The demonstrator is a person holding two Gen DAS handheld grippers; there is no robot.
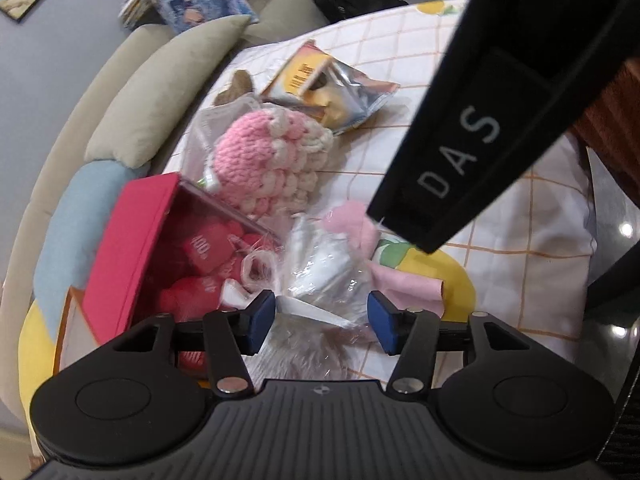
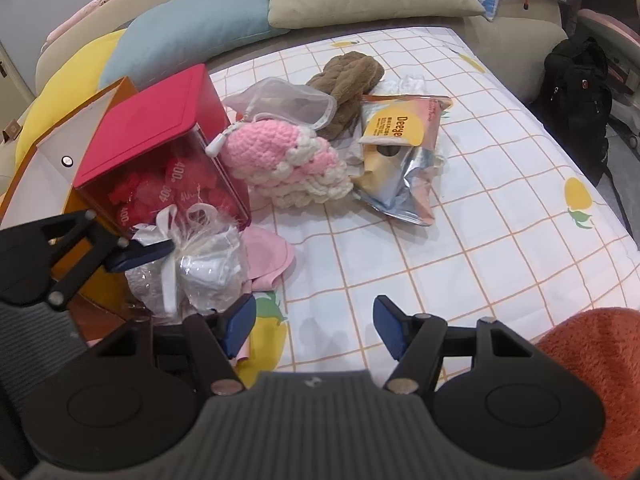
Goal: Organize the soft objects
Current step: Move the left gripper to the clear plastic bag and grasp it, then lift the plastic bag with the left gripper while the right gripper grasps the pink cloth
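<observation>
Down at the near edge of the left wrist view, the left gripper [image 1: 322, 320] has its blue pads spread wide on either side of a crinkled clear plastic bundle [image 1: 320, 276], not yet closed on it. That bundle looks light, floppy and slick; the film will likely slide and collapse, so the knotted, bunched part seems the surest place to take hold. Just left of it sits the red box [image 1: 132, 240], tipped open with red plush pieces inside. Beyond, the pink and cream crochet piece [image 1: 268, 160] looks squashy and grippy, easy to pinch anywhere. A pink cloth [image 1: 404, 284] peeks out on the right, and the other tool's black body crosses the top right corner.

Over to the right wrist view: the right gripper [image 2: 314, 326] hangs with jaws apart over bare checked bedspread [image 2: 500, 208], holding nothing. Only here do we get the brown knitted piece [image 2: 348, 84] at the far side, the mesh pouch [image 2: 284, 100], the whole foil snack bag [image 2: 400, 160], and the bundle's white tie handles by the left tool's pad.
</observation>
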